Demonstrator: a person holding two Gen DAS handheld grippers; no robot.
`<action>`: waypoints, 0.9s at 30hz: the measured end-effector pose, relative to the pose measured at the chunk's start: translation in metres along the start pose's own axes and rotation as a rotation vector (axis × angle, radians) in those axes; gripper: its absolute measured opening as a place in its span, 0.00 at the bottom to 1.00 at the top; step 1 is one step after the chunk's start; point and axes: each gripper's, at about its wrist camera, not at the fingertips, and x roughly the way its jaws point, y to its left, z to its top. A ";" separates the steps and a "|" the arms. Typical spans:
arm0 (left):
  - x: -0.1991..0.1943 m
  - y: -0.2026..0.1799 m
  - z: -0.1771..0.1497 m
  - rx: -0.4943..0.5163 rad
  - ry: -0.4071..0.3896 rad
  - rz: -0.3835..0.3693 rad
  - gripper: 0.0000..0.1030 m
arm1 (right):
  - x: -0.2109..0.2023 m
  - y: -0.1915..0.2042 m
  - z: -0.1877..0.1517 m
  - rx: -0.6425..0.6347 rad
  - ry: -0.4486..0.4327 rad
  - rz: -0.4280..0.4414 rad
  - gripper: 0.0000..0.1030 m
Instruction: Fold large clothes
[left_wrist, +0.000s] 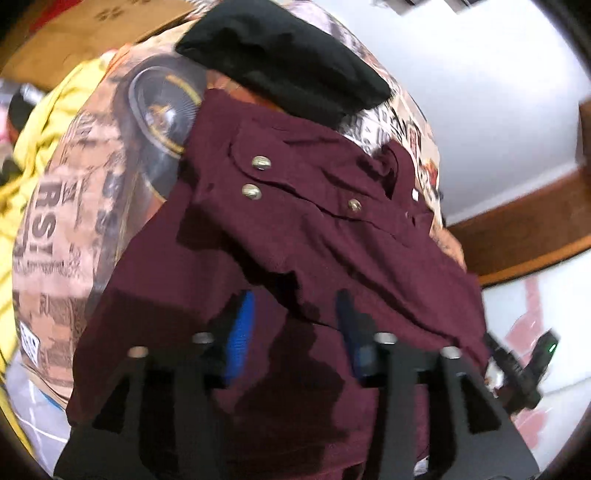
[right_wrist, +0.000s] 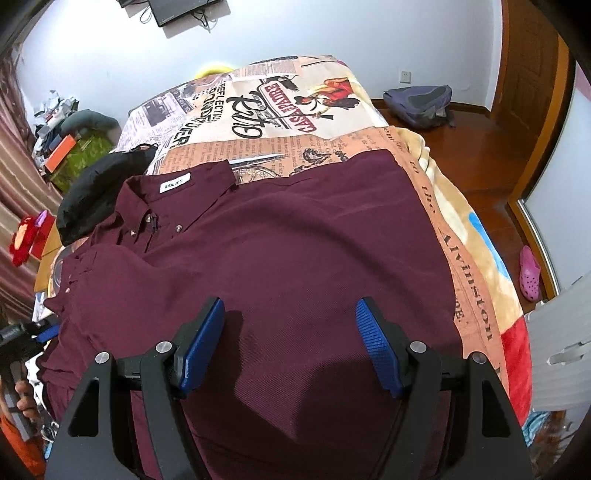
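Maroon shirt (right_wrist: 280, 236) lies flat on the bed (right_wrist: 476, 236), collar at ten o'clock. Both grippers, left (left_wrist: 295, 325) and right (right_wrist: 290, 343), hover with jaws spread, empty. Folding looks barely begun; next, grasp an edge.

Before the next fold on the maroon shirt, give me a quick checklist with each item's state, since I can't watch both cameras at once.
1. Right gripper open above the maroon shirt, nothing between its pads: ok.
2. Left gripper open over the shirt's cuff end: ok; the view is blurred, so whether a pad touches cloth: cannot tell.
3. Shirt body lying flat on the printed blanket: ok, only shallow wrinkles.
4. Sleeve with its metal buttons laid smooth: not ok, it is bunched and creased.
5. Black garment out of the way: not ok, it lies right against the collar.
6. Collar buttoned, label showing: ok.
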 end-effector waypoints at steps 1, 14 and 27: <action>-0.002 0.005 0.002 -0.025 -0.006 -0.002 0.54 | 0.000 0.000 0.000 -0.001 -0.001 -0.001 0.68; 0.025 0.004 0.044 -0.044 -0.009 0.045 0.37 | -0.006 -0.004 0.003 0.000 -0.010 -0.008 0.68; -0.075 -0.061 0.043 0.238 -0.270 0.094 0.07 | -0.023 -0.049 0.019 0.117 -0.074 -0.025 0.68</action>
